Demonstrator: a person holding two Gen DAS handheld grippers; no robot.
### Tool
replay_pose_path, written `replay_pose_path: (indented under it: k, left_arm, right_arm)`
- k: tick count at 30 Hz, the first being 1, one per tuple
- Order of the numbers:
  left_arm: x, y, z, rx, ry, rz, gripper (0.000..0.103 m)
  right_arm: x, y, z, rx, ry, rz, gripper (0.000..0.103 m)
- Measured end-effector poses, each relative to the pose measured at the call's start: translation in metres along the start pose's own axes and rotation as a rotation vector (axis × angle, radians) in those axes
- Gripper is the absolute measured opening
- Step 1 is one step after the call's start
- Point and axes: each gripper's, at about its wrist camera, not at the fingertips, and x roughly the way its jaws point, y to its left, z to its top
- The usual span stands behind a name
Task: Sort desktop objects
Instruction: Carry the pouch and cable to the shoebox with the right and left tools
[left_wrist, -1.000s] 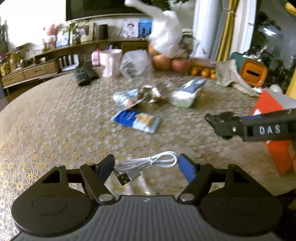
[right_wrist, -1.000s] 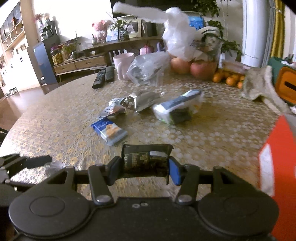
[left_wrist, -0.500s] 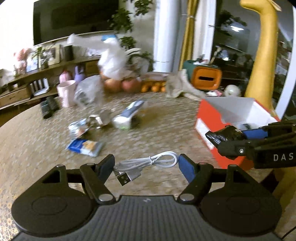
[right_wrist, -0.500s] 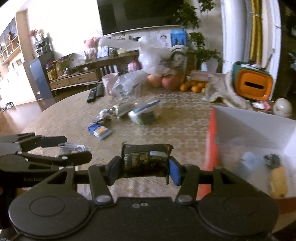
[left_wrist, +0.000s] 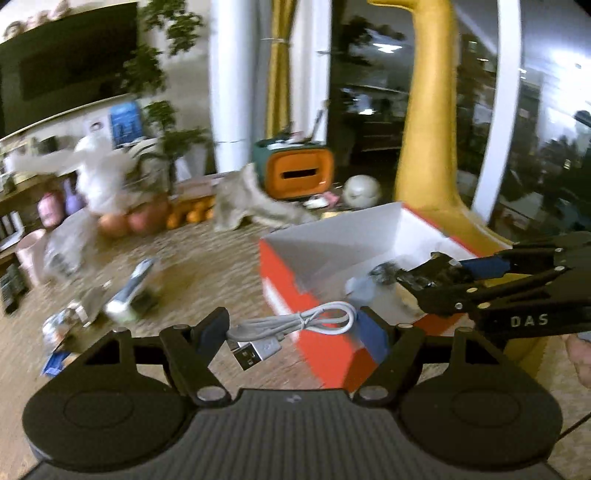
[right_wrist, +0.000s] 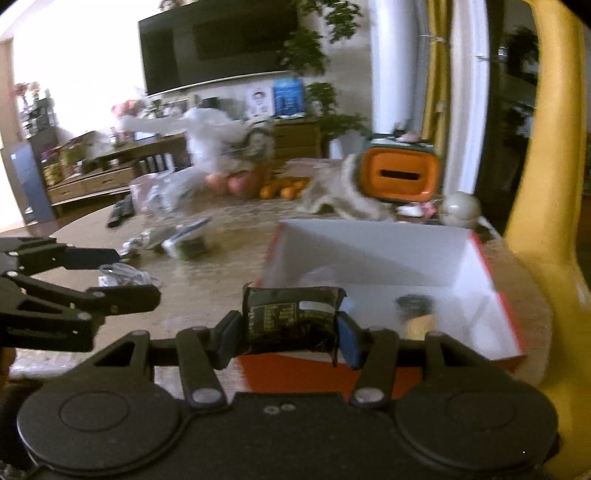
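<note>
Left of the red box (left_wrist: 325, 347), my left gripper (left_wrist: 291, 328) has swung in from the open table, pinching the coiled white cable (left_wrist: 295, 321) just short of the near wall. Over that wall, my right gripper (right_wrist: 290, 332) now clamps the dark packet (right_wrist: 291, 317), so both loads look ready to drop inside.

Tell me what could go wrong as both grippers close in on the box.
The left gripper holds the white USB cable loosely coiled, its plug dangling; it could snag on the red box rim. The right gripper, pinching the dark packet, is close beside it, so they might collide over the opening.
</note>
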Motion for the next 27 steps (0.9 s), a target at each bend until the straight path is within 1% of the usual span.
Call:
replay_pose_path:
  k: [4, 9, 17, 20, 27]
  left_arm:
    - [0.016, -0.021, 0.022, 0.044, -0.001, -0.045, 0.075]
    - [0.045, -0.04, 0.047, 0.094, 0.011, -0.076, 0.076]
    - [0.109, -0.051, 0.081, 0.105, 0.097, -0.14, 0.075]
    - [0.133, -0.055, 0.089, 0.112, 0.132, -0.15, 0.075]
    - [0.182, -0.063, 0.092, 0.136, 0.202, -0.153, 0.076]
  right_arm:
    - [0.002, -0.022, 0.003, 0.002, 0.013, -0.023, 0.054]
    - [0.017, -0.042, 0.007, 0.0, 0.06, -0.046, 0.054]
    - [0.055, -0.067, 0.009, 0.02, 0.163, -0.058, 0.054]
    - [0.071, -0.071, 0.007, 0.019, 0.205, -0.051, 0.054]
    - [0.107, -0.082, 0.006, 0.044, 0.299, -0.023, 0.054]
